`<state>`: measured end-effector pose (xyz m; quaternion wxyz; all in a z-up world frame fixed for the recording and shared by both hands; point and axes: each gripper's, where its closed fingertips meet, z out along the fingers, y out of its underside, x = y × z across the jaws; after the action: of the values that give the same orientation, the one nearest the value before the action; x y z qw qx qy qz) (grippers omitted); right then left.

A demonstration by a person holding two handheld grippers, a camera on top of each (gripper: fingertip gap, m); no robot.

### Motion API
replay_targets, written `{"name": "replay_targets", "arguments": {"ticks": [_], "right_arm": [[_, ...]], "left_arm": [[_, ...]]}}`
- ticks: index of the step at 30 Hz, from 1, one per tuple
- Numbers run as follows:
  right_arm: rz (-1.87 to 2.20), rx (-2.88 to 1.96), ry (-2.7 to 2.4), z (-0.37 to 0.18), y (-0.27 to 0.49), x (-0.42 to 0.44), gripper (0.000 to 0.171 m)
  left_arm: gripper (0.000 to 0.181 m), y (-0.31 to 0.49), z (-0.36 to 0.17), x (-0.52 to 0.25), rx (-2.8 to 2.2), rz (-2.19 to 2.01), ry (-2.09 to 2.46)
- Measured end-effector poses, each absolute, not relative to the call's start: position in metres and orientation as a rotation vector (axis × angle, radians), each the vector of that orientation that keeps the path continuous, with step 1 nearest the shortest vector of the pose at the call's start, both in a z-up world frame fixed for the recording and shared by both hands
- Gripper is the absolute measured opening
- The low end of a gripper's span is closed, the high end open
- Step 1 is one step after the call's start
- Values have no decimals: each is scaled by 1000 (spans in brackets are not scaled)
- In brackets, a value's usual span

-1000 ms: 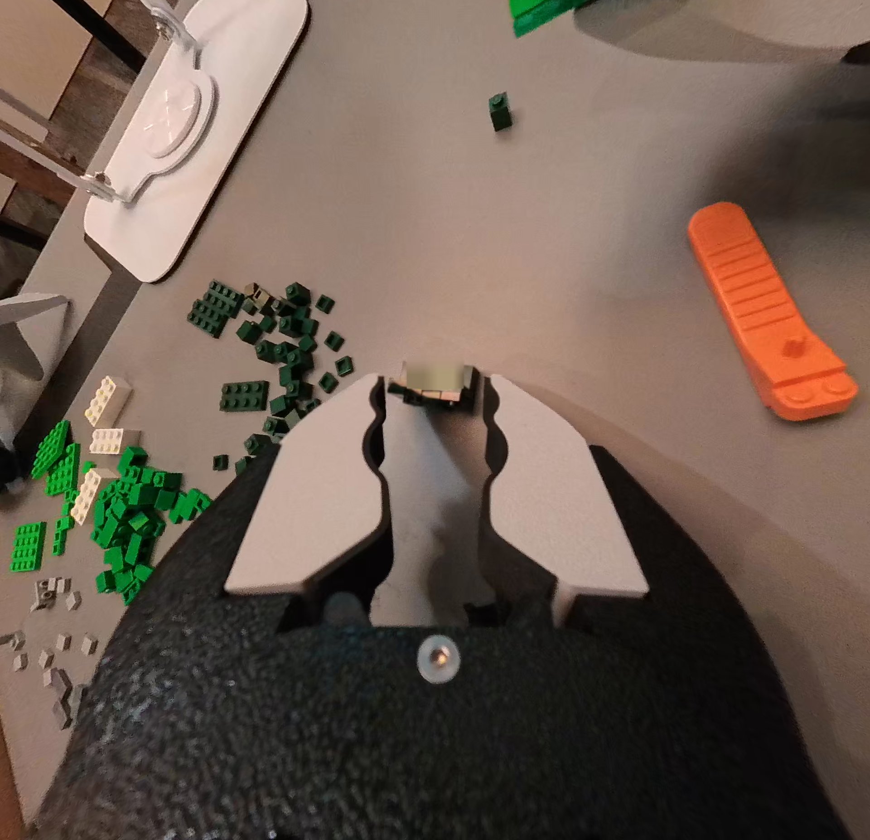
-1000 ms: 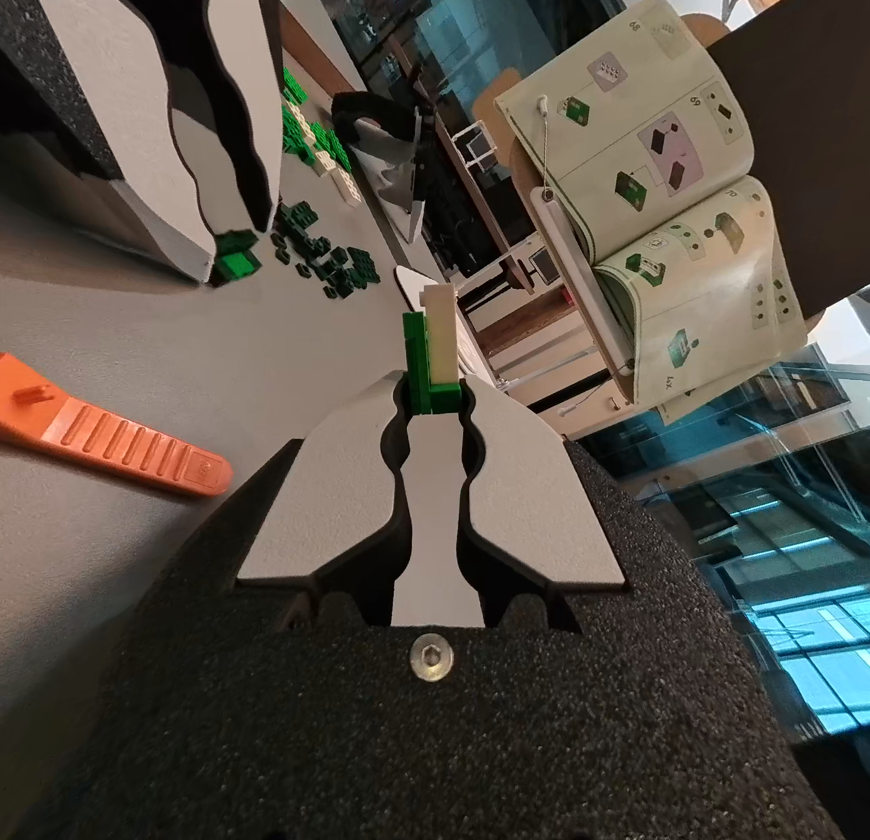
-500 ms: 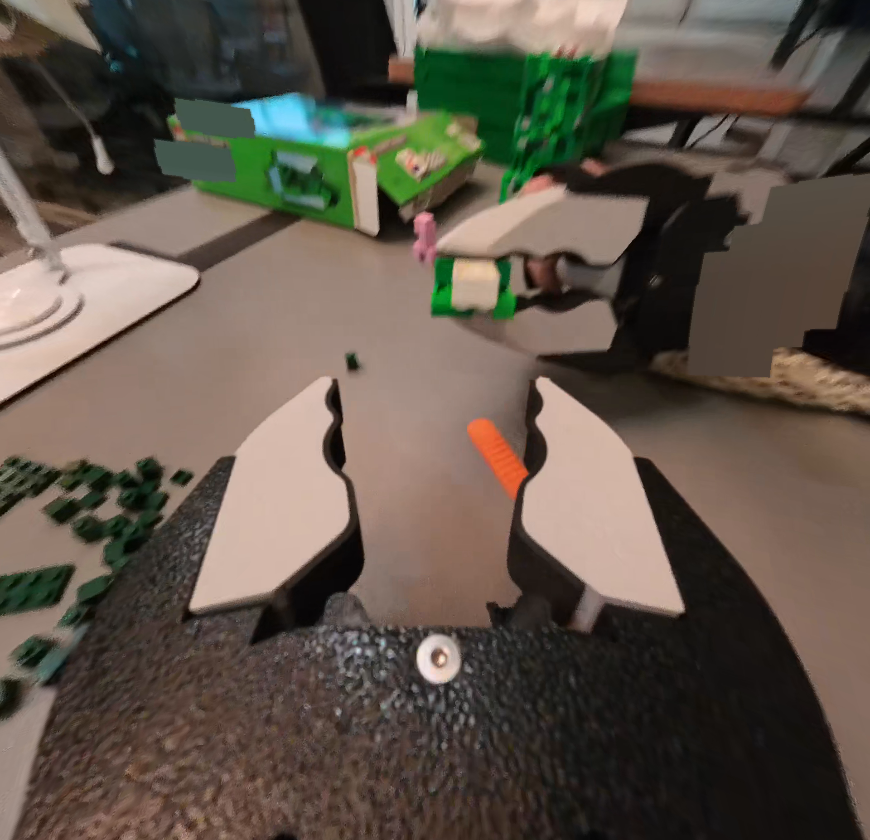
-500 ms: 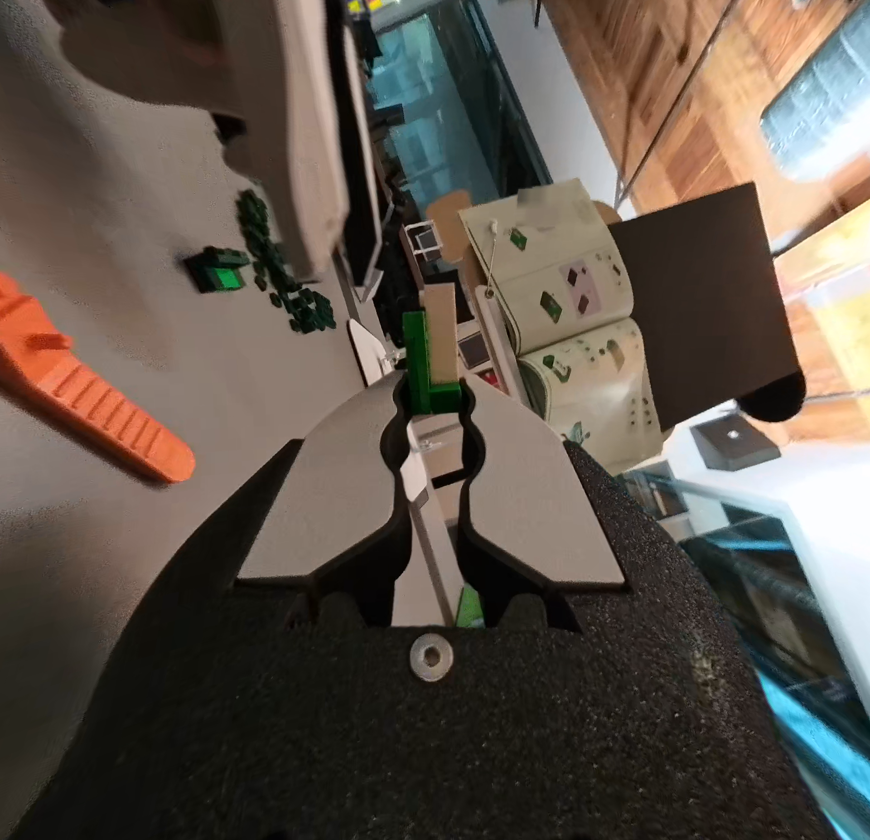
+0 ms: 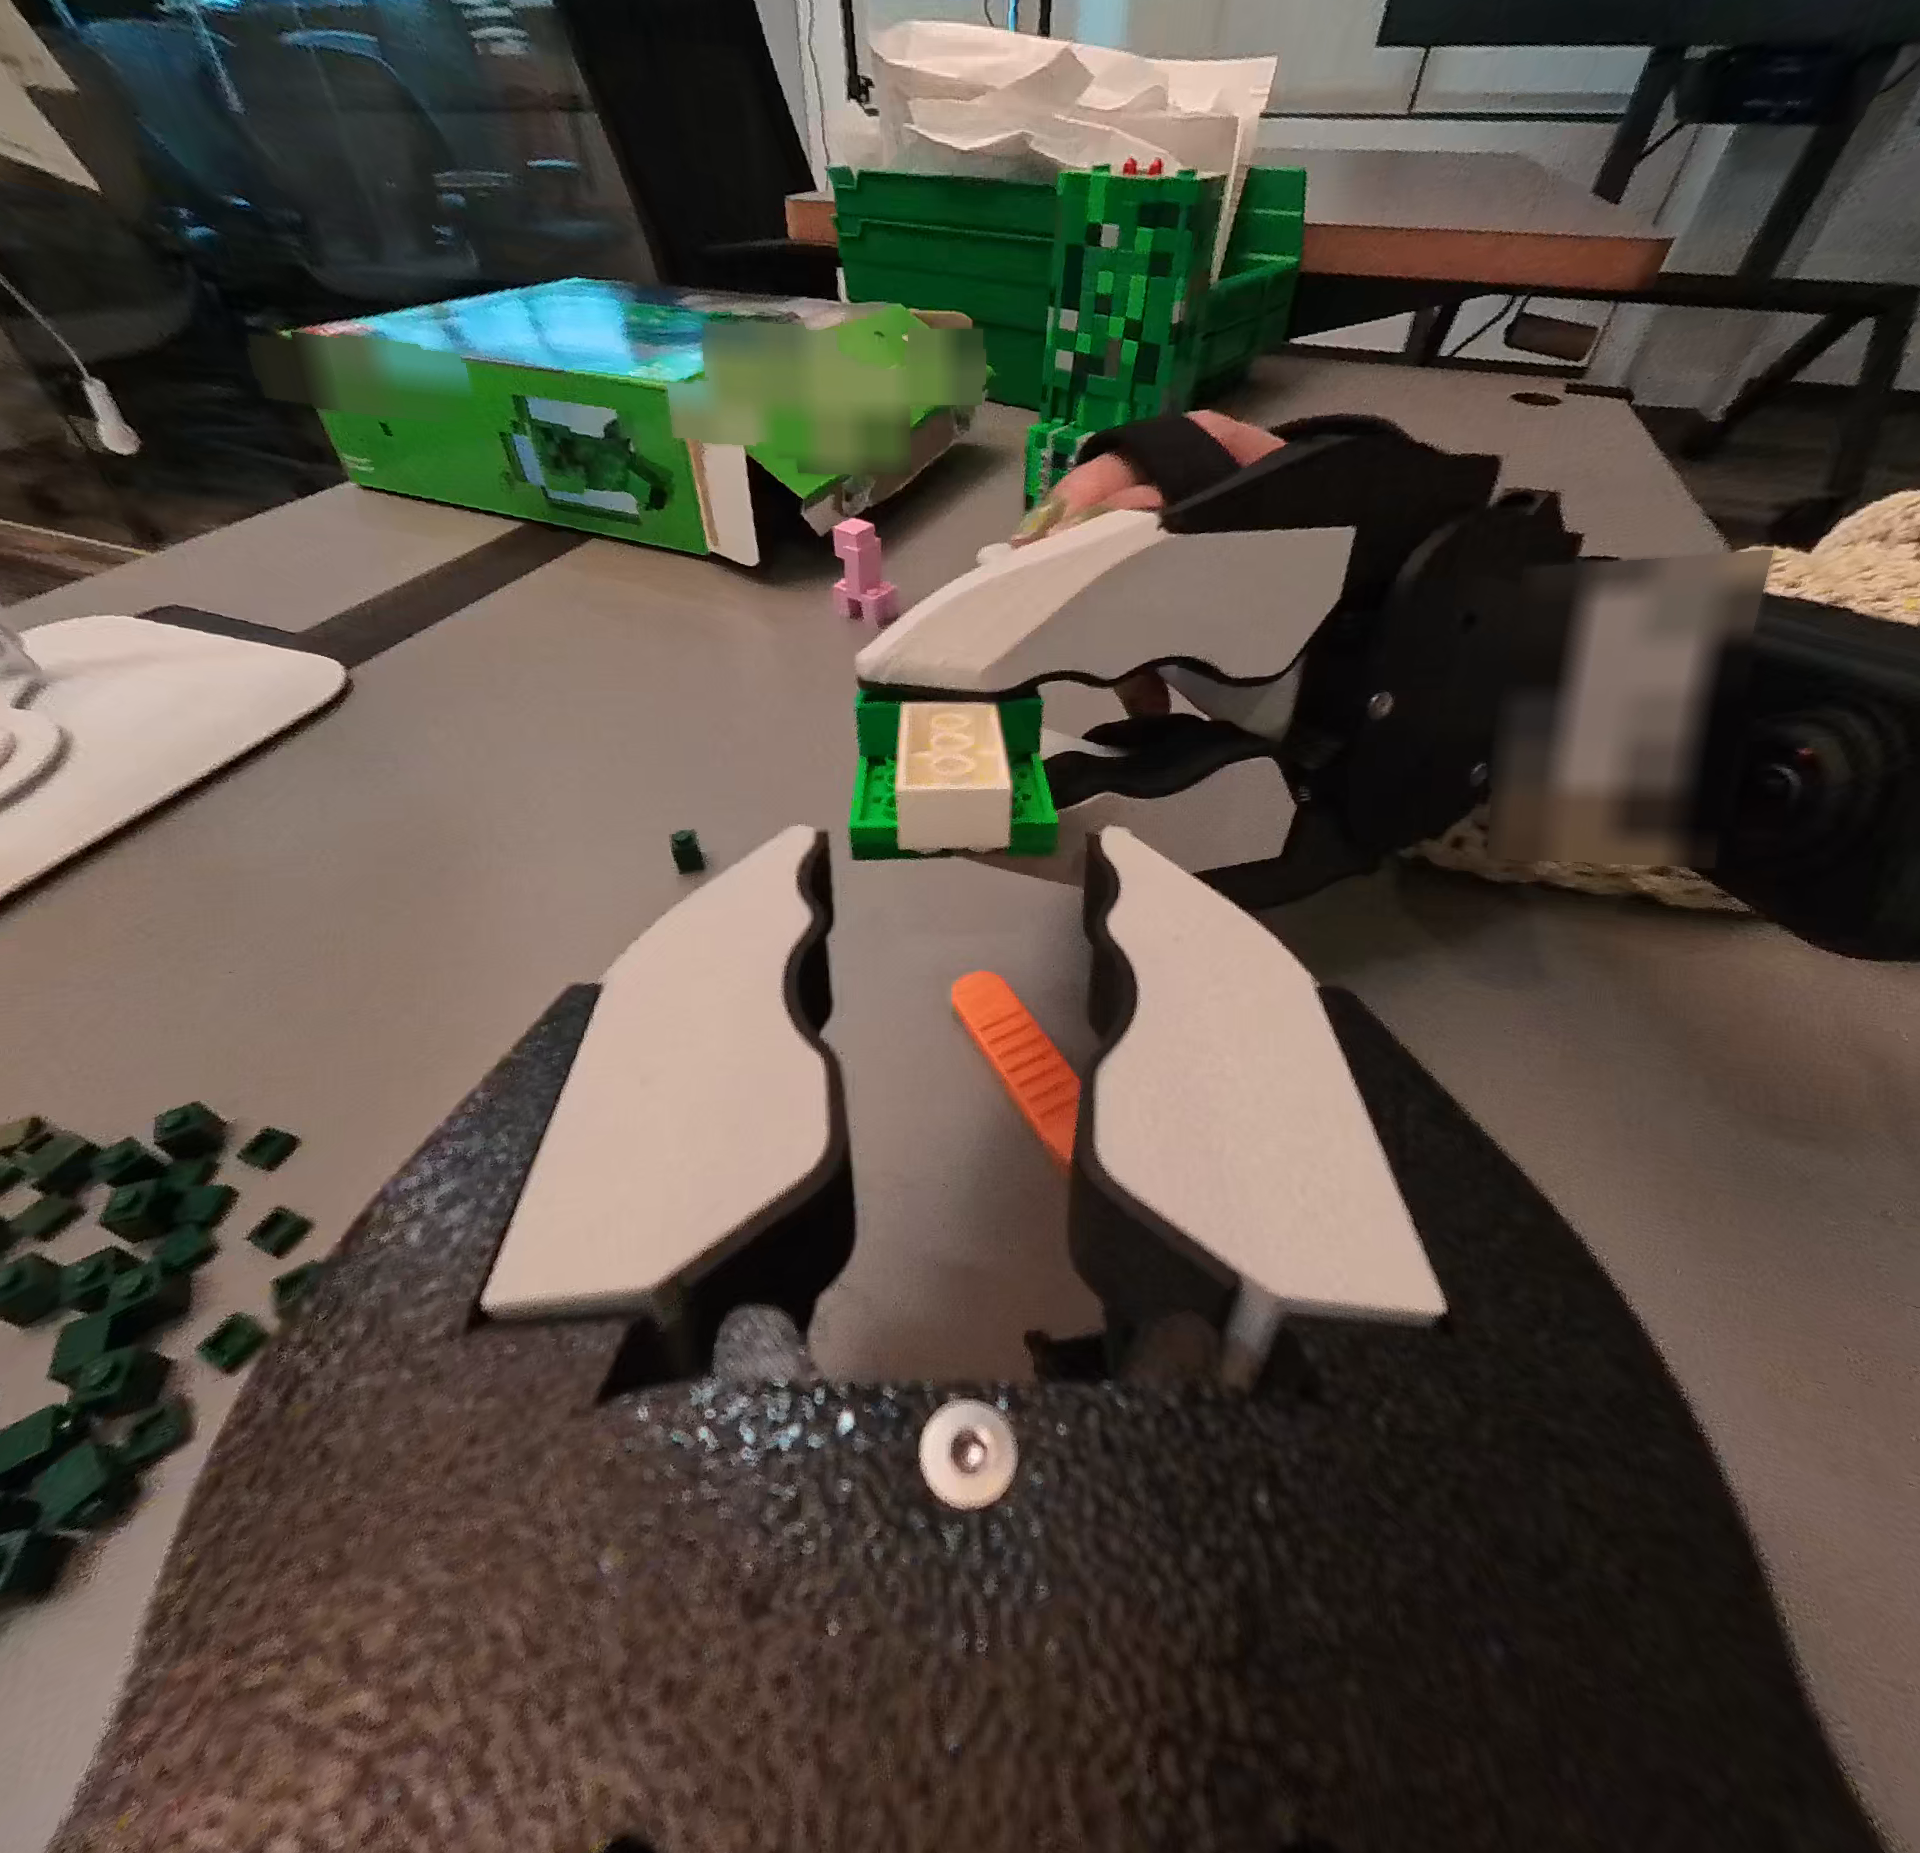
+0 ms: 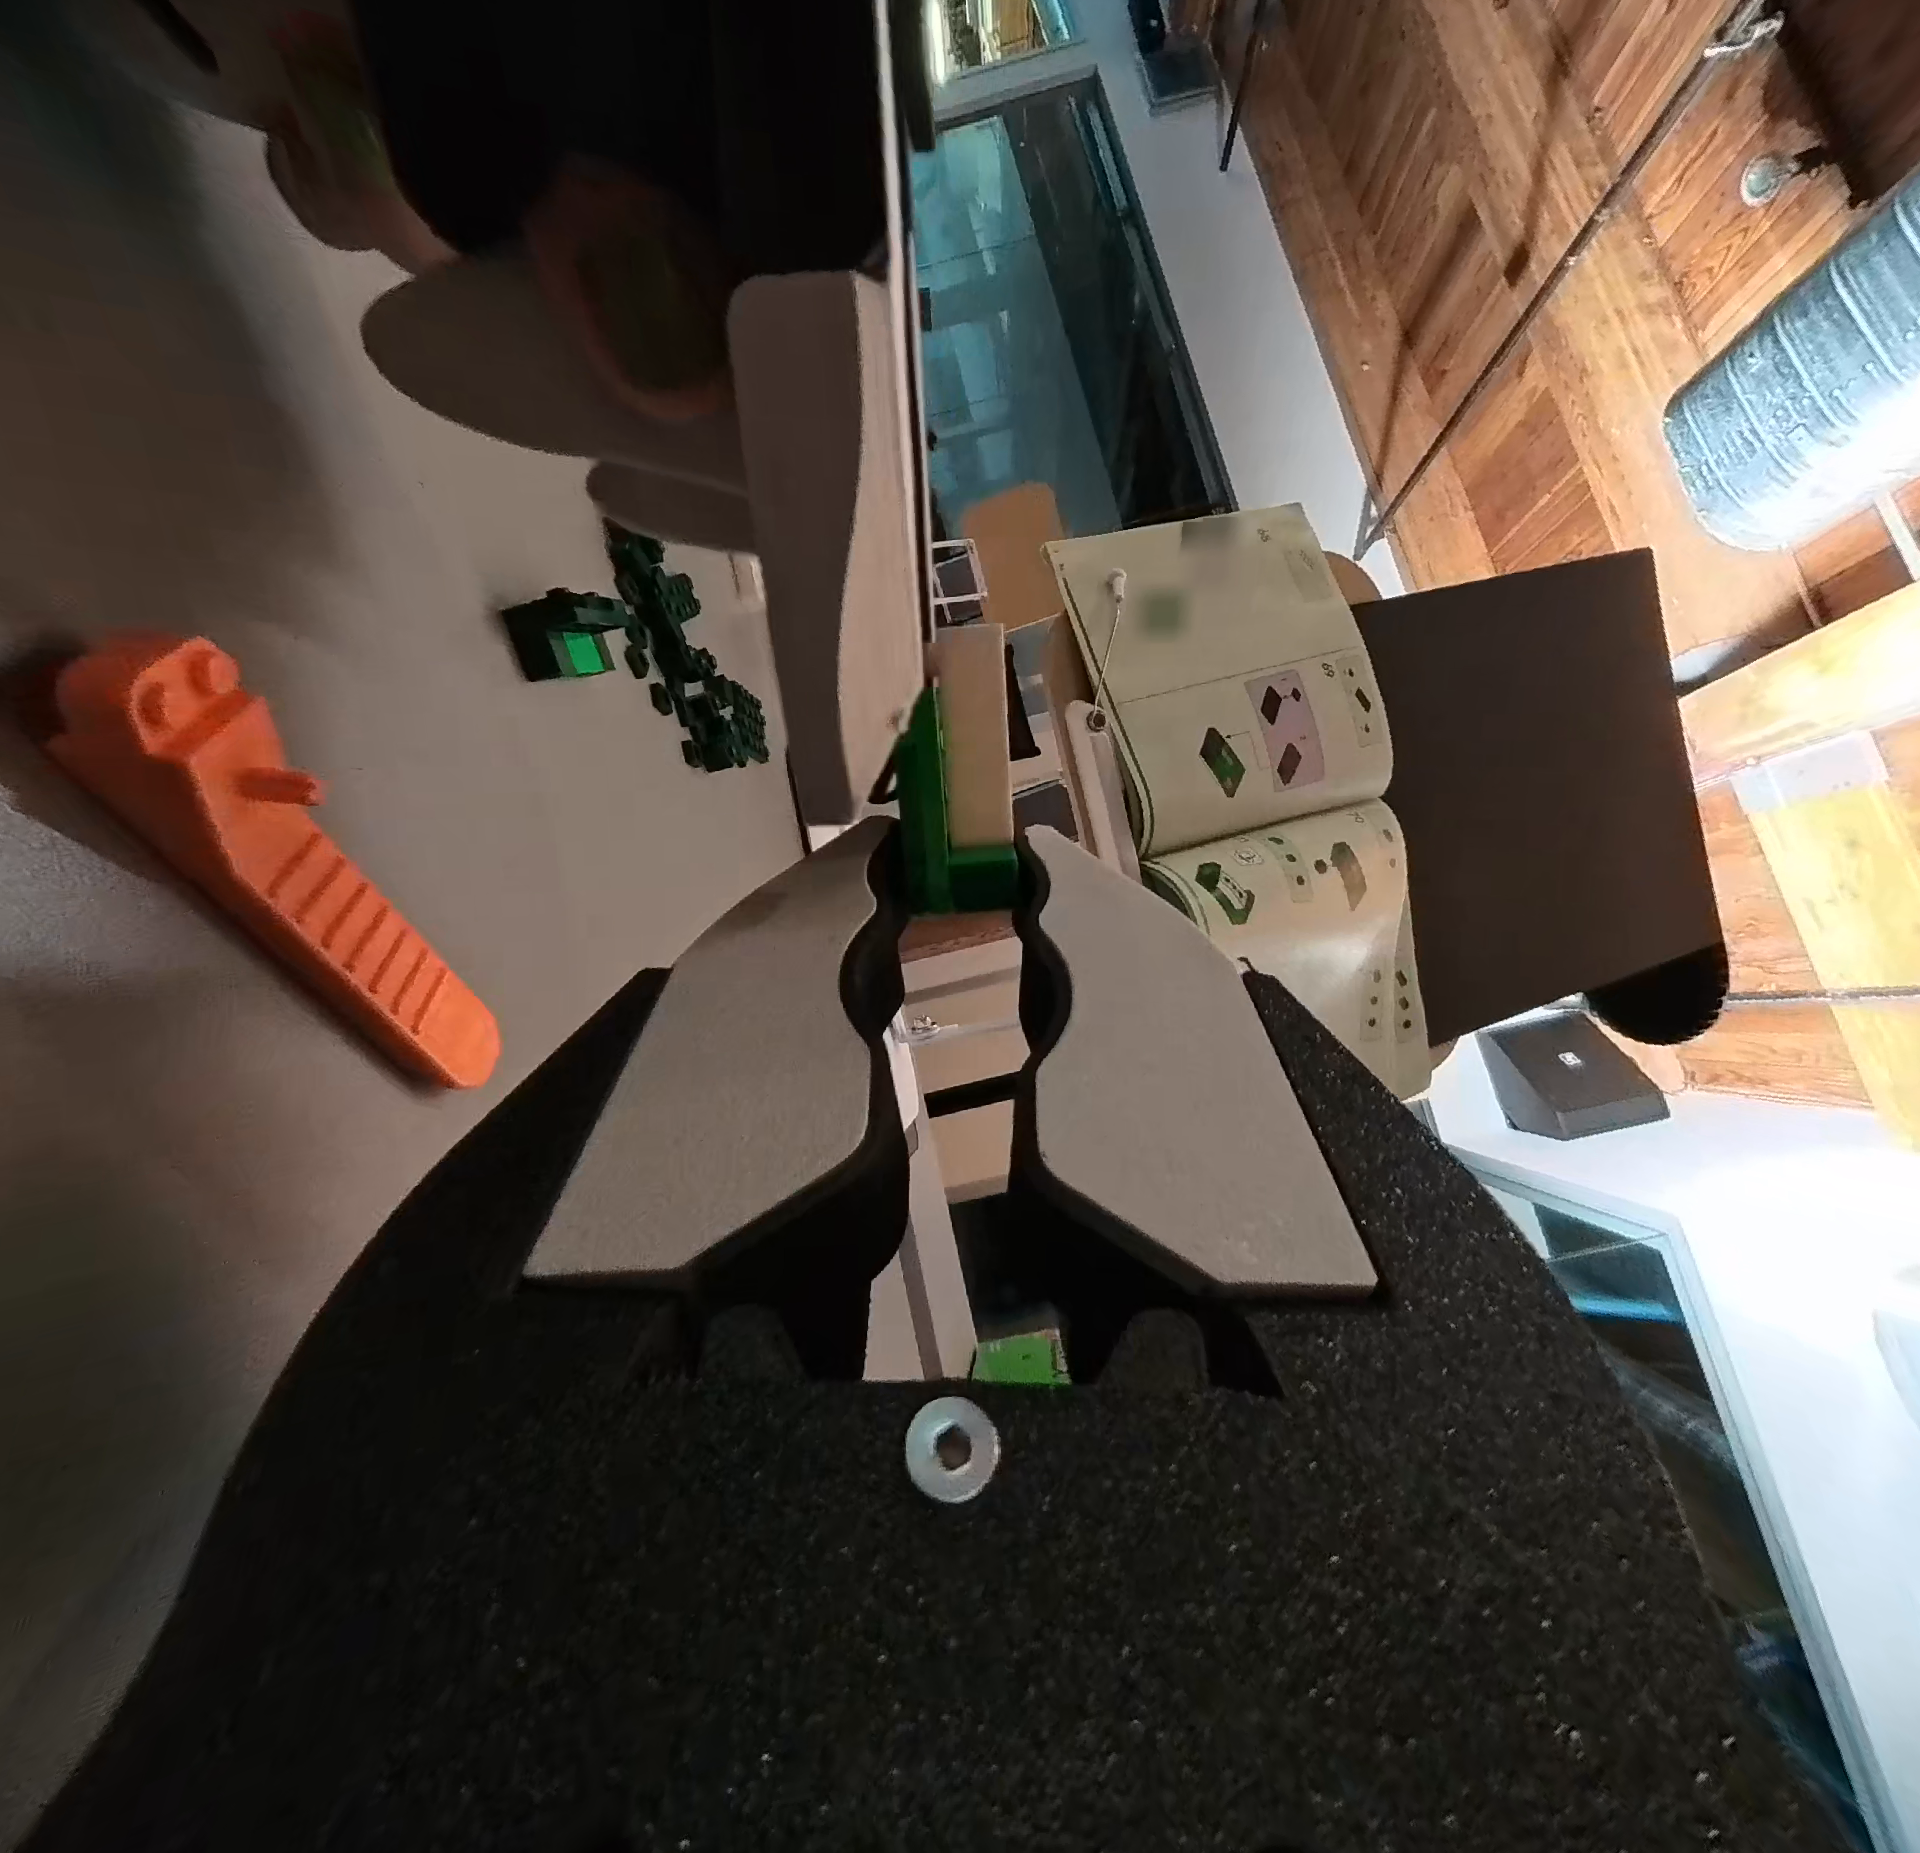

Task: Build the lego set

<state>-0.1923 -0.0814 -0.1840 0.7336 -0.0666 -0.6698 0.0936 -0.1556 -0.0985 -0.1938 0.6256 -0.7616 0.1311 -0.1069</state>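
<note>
My left gripper (image 5: 956,858) is open and empty, held above the grey table (image 5: 520,764). Just ahead of its tips, my right gripper (image 5: 914,754) is turned on its side and shut on a bright green and white brick assembly (image 5: 951,780). In the right wrist view, my right gripper (image 6: 956,868) clamps the green base of that assembly (image 6: 951,754). One of the left gripper's fingers (image 6: 831,577) stands close beside it. A small dark green assembly (image 6: 566,650) lies on the table.
An orange brick separator (image 5: 1013,1055) lies under the left gripper. Dark green loose bricks (image 5: 104,1284) lie at the left, with a single one (image 5: 686,853) ahead. A green box (image 5: 582,411), a pink figure (image 5: 862,572), a green block figure (image 5: 1122,286) and a white stand base (image 5: 135,723) are behind. An open instruction booklet (image 6: 1247,764) stands nearby. Between my left fingertips and the orange brick separator (image 5: 1013,1055) there is roughly 7 centimeters.
My left gripper let go of the small dark green assembly on the table, opened, and rose to face the right gripper. The right gripper moved closer with its assembly.
</note>
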Motion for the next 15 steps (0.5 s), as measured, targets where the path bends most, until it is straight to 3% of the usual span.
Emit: {"name": "replay_targets", "arguments": {"ticks": [3, 6, 15], "right_arm": [[206, -147, -1476, -184, -82, -191, 17], [204, -148, -1478, -185, -83, -190, 17], [192, -140, -1489, -187, -89, -184, 17]], "left_arm": [[48, -99, -189, -159, -1722, -199, 301], [35, -100, -188, -159, -1719, -164, 324], [35, -99, -190, -158, -1721, -191, 317]]}}
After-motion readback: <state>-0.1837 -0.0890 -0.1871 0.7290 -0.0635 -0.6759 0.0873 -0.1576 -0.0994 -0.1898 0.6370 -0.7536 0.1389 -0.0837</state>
